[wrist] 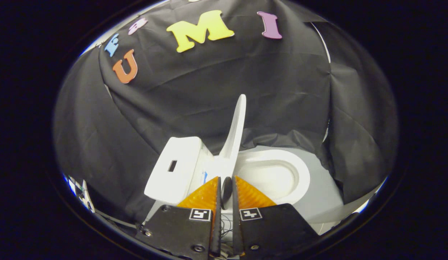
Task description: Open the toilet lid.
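White glossy plastic is seen dead ahead: the toilet lid (235,133) is raised, standing almost upright and viewed edge-on, rising from its hinge end just in front of the gripper (226,182) and tapering up against the black cloth wall (216,86) behind it. The lid's lower edge is caught between the two fingers (206,193), which are drawn in to a narrow gap; both fingers look pressed against it, one on each face, with a dark sliver of the lid's edge showing in the slot between them.

To the left of the lid the tank (177,168) is seen, a white block with a small dark rectangular slot in its top surface. A small blue mark is visible on the white body between the tank and the lid's base, just ahead of the left finger. To the right of the lid the seat and bowl (278,173) lie uncovered, the oval opening pale and smooth, reaching out beyond the right finger. The toilet is set on a light grey floor (321,195), which shows past the far rim of the bowl, and the black cloth is draped down to meet that floor on the right. Near the tank's lower left corner, a few thin cables (112,216) are glimpsed against the cloth.
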Available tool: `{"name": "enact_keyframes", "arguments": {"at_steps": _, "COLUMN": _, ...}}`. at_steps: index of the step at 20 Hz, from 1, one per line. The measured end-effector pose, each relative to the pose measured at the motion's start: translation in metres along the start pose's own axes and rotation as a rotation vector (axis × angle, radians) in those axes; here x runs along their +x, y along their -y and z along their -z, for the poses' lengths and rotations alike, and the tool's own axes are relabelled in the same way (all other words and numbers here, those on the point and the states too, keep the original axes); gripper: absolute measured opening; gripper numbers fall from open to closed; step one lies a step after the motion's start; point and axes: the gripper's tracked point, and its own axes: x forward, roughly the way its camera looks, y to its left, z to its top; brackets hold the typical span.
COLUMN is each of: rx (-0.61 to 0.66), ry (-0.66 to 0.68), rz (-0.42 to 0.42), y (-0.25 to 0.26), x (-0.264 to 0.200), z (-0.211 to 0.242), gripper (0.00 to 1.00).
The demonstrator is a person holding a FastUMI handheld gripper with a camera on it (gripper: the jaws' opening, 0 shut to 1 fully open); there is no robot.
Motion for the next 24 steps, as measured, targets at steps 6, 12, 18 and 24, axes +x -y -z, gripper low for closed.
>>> {"name": "enact_keyframes", "arguments": {"at_steps": 6, "rx": -0.073, "ry": 0.011, "rz": 0.014, "y": -0.039, "x": 0.003, "z": -0.002, "gripper": 0.17}}
{"name": "enact_keyframes", "arguments": {"at_steps": 12, "rx": -0.142, "ry": 0.024, "rz": 0.052, "y": -0.078, "x": 0.006, "z": -0.002, "gripper": 0.17}}
{"name": "enact_keyframes", "arguments": {"at_steps": 18, "rx": -0.194, "ry": 0.052, "rz": 0.073, "y": -0.115, "x": 0.014, "z": 0.003, "gripper": 0.17}}
{"name": "enact_keyframes", "arguments": {"at_steps": 24, "rx": -0.232, "ry": 0.085, "rz": 0.065, "y": -0.161, "x": 0.027, "z": 0.008, "gripper": 0.18}}
